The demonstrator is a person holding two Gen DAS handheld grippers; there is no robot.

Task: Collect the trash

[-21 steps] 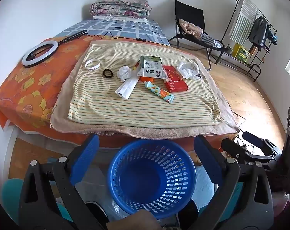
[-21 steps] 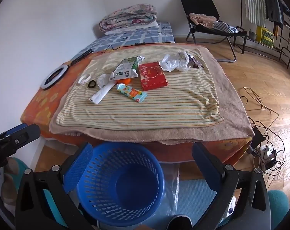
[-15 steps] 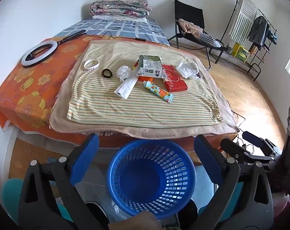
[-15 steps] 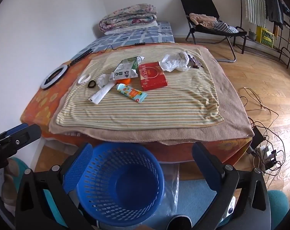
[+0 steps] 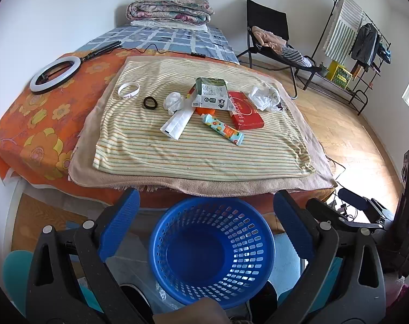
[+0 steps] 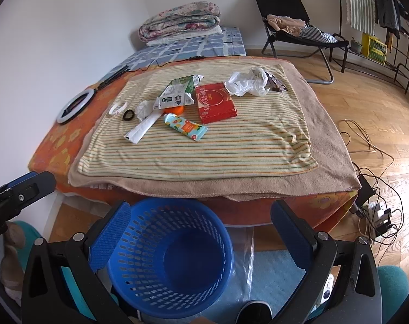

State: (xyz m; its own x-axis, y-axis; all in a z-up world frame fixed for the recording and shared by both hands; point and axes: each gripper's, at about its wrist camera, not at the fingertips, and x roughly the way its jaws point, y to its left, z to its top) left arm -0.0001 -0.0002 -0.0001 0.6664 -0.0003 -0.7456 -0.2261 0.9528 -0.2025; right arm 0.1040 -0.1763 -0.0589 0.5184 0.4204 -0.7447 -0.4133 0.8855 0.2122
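Note:
A blue plastic basket point(image 5: 212, 251) point(image 6: 169, 259) stands on the floor before the bed, with nothing inside. On the striped towel point(image 5: 199, 145) point(image 6: 204, 151) lie a milk carton point(image 5: 211, 93) point(image 6: 176, 93), a red flat box point(image 5: 245, 110) point(image 6: 215, 102), a colourful tube point(image 5: 222, 129) point(image 6: 185, 127), a crumpled tissue point(image 5: 174, 101), a white paper wrapper point(image 5: 176, 124) point(image 6: 142, 129) and a crumpled plastic bag point(image 5: 263, 97) point(image 6: 247, 82). My left gripper point(image 5: 206, 202) and my right gripper point(image 6: 200, 213) hang open above the basket, holding nothing.
A white wristband point(image 5: 128, 90) and a black hair tie point(image 5: 150, 103) lie on the towel's left part. A ring light point(image 5: 55, 73) rests on the orange sheet. Cables and a power strip point(image 6: 377, 210) cover the floor at right. A black chair point(image 6: 299, 24) stands behind.

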